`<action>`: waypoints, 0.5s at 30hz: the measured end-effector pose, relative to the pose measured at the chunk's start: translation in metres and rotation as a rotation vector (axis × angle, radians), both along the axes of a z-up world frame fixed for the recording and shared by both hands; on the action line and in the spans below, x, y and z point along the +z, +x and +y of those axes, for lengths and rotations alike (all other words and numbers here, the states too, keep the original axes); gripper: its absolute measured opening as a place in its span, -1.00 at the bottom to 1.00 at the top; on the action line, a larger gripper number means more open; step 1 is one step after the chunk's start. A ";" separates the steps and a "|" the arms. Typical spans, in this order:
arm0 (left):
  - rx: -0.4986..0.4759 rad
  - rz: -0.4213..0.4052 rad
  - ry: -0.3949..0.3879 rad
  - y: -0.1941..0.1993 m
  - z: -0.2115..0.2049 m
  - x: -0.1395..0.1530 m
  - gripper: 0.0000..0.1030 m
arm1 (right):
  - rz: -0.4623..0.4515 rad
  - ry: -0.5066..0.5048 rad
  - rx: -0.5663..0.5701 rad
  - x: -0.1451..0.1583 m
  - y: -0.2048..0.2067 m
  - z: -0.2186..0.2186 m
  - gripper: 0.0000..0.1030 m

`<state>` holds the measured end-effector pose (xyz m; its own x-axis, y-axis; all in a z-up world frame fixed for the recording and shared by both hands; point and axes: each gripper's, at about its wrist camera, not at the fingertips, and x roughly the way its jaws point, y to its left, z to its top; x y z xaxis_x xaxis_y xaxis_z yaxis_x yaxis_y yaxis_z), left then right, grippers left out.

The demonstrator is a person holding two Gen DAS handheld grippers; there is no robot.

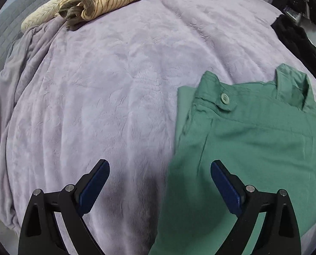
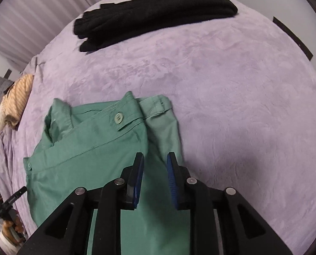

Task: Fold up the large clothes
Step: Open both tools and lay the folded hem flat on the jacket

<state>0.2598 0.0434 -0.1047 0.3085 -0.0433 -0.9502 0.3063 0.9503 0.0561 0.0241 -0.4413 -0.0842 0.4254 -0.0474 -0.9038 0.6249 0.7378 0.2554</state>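
In the left wrist view, the left gripper (image 1: 160, 170) is hanging with its jaws spread wide and nothing between them, above the lilac blanket (image 1: 106, 97); the folded green trousers (image 1: 253, 148) are lying under its right-hand finger. In the right wrist view, the right gripper (image 2: 154, 159) is hovering over the green trousers (image 2: 89, 161), its jaws narrowly parted, gripping nothing.

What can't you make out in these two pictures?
- Green trousers: lower part cut off by the frame edge and gripper arms in both views.
- Black garment: too dark to tell what it is.
- Right hand-held gripper: whether its pads touch the cloth, right view.
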 end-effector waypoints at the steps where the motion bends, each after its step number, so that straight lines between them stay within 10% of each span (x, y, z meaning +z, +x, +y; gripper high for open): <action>1: -0.011 0.005 -0.004 -0.012 0.003 0.002 0.89 | -0.017 0.002 0.035 0.007 -0.006 0.014 -0.55; 6: 0.029 0.086 0.048 -0.053 0.023 -0.039 0.89 | 0.022 0.033 0.123 -0.002 -0.037 0.071 -0.55; 10: 0.122 0.146 -0.063 -0.063 0.057 -0.066 0.93 | 0.166 0.001 0.043 -0.042 -0.071 0.073 -0.55; 15: 0.110 0.141 -0.056 -0.071 0.065 -0.062 0.93 | 0.150 0.050 -0.009 -0.071 -0.103 0.056 -0.94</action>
<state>0.1892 0.1083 -0.1665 0.1785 -0.0711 -0.9814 0.2019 0.9788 -0.0342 -0.0791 -0.3856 -0.1551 0.2851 -0.0041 -0.9585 0.6652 0.7208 0.1948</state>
